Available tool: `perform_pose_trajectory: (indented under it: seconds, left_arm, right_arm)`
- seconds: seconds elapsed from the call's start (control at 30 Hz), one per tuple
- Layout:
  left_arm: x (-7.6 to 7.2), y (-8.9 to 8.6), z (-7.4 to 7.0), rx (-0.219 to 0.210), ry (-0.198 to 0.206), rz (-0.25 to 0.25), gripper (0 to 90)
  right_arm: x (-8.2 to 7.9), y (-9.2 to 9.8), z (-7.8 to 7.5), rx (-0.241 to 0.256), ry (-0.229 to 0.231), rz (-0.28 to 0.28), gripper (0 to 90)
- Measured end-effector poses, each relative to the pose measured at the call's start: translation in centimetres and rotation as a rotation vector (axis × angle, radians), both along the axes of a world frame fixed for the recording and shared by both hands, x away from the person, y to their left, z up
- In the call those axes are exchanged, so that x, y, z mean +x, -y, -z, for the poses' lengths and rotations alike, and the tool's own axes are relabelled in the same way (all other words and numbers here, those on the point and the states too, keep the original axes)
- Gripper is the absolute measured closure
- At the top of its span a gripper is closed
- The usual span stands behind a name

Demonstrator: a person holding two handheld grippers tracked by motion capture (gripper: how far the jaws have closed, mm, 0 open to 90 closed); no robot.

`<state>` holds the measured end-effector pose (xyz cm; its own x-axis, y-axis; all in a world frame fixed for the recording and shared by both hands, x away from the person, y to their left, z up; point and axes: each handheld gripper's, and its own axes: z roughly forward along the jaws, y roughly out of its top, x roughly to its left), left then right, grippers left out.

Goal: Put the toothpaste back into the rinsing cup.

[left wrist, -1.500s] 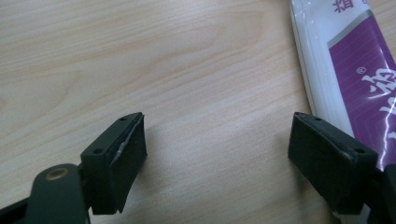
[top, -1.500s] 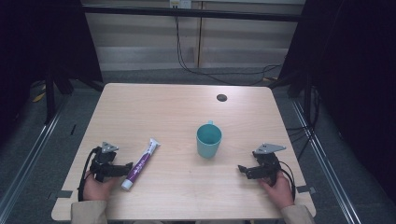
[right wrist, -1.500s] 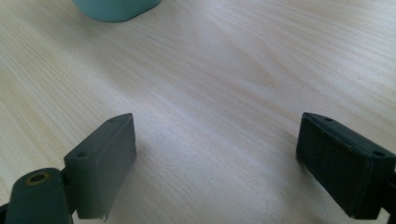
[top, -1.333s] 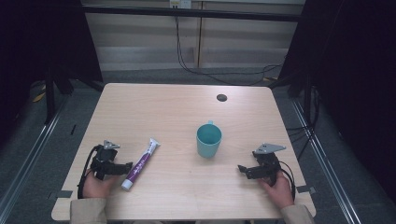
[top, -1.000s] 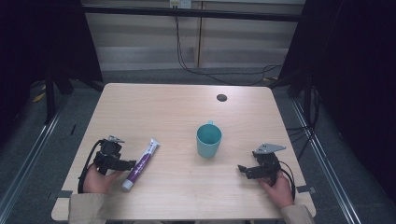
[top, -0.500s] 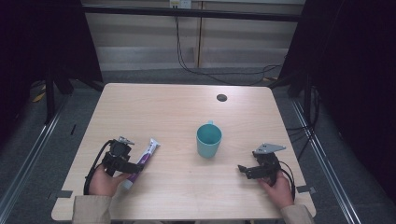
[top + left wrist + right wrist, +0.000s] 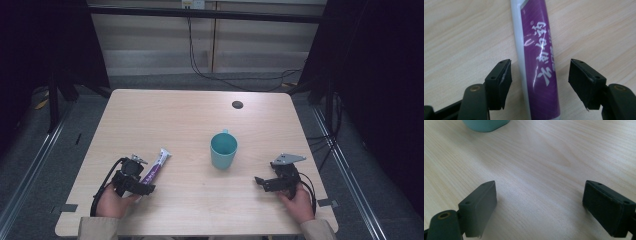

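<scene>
Purple tube point(image 7: 541, 62) with a white edge and white lettering lying flat on the wooden table point(image 7: 165, 115), left gripper point(image 7: 539, 82) straddling it with jaws spread, right gripper point(image 7: 539, 207) resting agape near the teal cup point(image 7: 223, 151)

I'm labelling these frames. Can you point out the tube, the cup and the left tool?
tube point(image 7: 541, 67), left gripper view, on its purple printed body.
cup point(image 7: 223, 151), high view, on its teal outer wall.
left tool point(image 7: 540, 80), left gripper view, midway between its open jaws.
</scene>
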<state>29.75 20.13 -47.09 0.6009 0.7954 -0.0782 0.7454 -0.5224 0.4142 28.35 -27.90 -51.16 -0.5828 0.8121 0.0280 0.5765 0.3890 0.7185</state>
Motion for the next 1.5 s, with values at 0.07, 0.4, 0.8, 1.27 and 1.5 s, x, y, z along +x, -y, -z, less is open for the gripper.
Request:
perform_pose_trajectory:
  seconds: [0.07, 0.4, 0.8, 1.27, 1.5]
  left_arm:
    - [-0.2, -0.2, 0.2, 0.003, -0.009, -0.004, 38.0]
    - [-0.8, 0.2, 0.0, 0.062, -0.002, 0.014, 55.8]
    - [-0.6, -0.3, -0.4, 0.008, 0.012, -0.004, 71.6]
    - [0.2, 0.6, -1.8, -0.156, 0.077, -0.006, 71.6]
    - [0.6, 1.5, -2.4, -0.181, 0.095, 0.01, 71.6]
  right_arm:
    - [0.0, 0.0, 0.0, 0.0, 0.001, -0.001, 11.4]
    - [0.0, 0.0, 0.0, 0.0, 0.001, -0.001, 11.4]
    - [0.0, 0.0, 0.0, 0.0, 0.001, -0.001, 11.4]
    - [-0.1, 0.0, 0.0, 0.001, 0.0, 0.01, 11.5]
    - [-0.3, 0.0, 0.0, 0.003, -0.002, -0.003, 13.2]
